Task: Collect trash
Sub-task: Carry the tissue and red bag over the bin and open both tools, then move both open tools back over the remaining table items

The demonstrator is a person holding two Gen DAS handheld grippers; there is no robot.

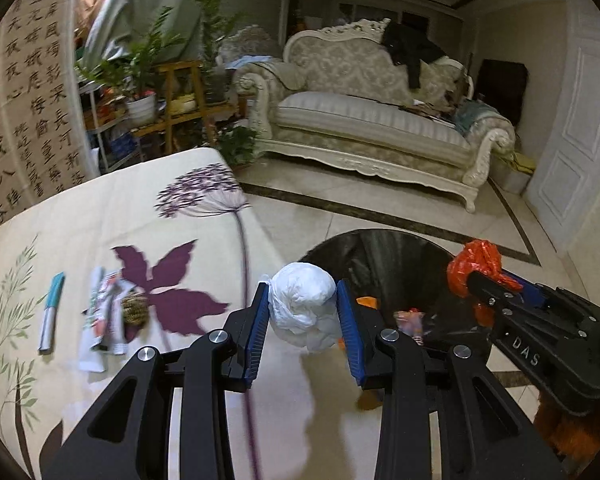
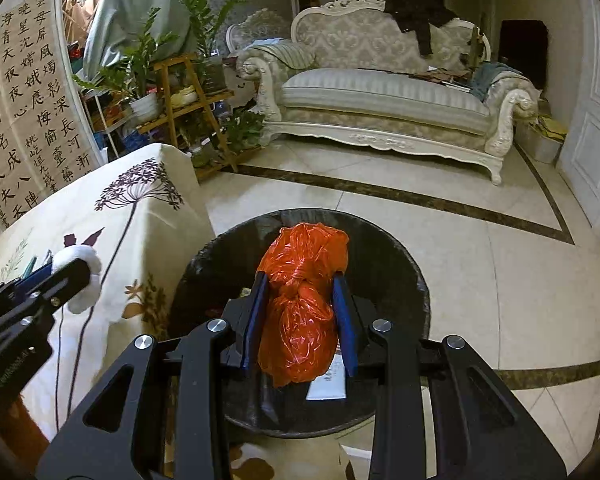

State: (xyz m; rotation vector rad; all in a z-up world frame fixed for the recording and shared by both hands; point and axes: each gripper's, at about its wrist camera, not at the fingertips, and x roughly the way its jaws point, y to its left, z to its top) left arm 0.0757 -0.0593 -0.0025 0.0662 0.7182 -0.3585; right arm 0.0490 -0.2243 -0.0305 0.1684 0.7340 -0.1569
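My left gripper (image 1: 302, 304) is shut on a crumpled white wad (image 1: 302, 306), held past the table's edge near the rim of a round black-lined trash bin (image 1: 380, 252). My right gripper (image 2: 301, 294) is shut on a knotted orange plastic bag (image 2: 300, 312) directly above that bin (image 2: 396, 264), which holds scraps and a white paper. In the left wrist view the right gripper (image 1: 496, 280) and orange bag (image 1: 474, 264) show at the right. In the right wrist view the left gripper (image 2: 74, 280) with the white wad (image 2: 85, 264) shows at the left.
On the flowered tablecloth (image 1: 100, 208) lie a teal marker (image 1: 52, 312), torn wrappers (image 1: 104, 316) and a small brown scrap (image 1: 135, 308). Beyond the bin are tiled floor (image 2: 480, 240), an ornate sofa (image 2: 380, 100), plant stands (image 2: 188, 92) and a white door (image 2: 596, 140).
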